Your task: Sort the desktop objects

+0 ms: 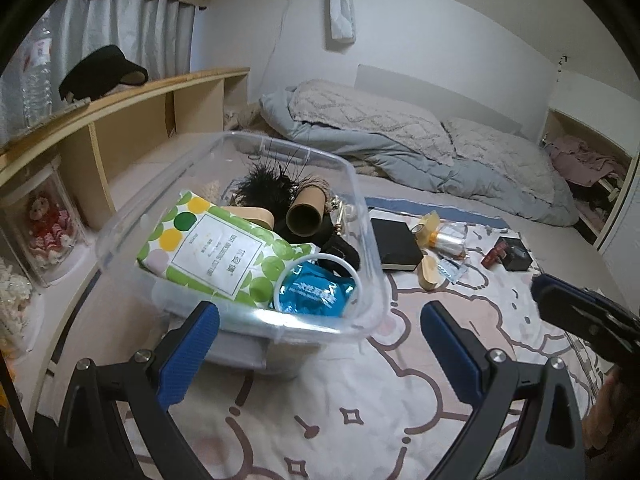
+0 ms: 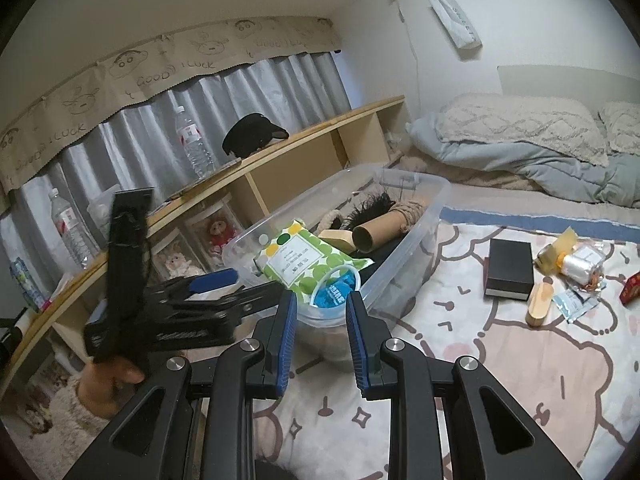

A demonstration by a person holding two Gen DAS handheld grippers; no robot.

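step: reaching for black box (image 1: 396, 243) on bed | left hand-held gripper (image 1: 320, 344) standing open, right hand-held gripper (image 2: 320, 340) closed, empty | advice: approaching squarely, then dropping into bin (image 1: 372, 216)

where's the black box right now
The black box lies on the cartoon-print blanket, outside the clear bin and to its right in both wrist views, with a wooden brush at its near right corner.

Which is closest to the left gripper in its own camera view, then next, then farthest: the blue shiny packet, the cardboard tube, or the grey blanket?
From the left gripper:
1. Blue shiny packet, at the near end of the clear bin.
2. Cardboard tube, deeper in the bin.
3. Grey blanket, far back by the wall.
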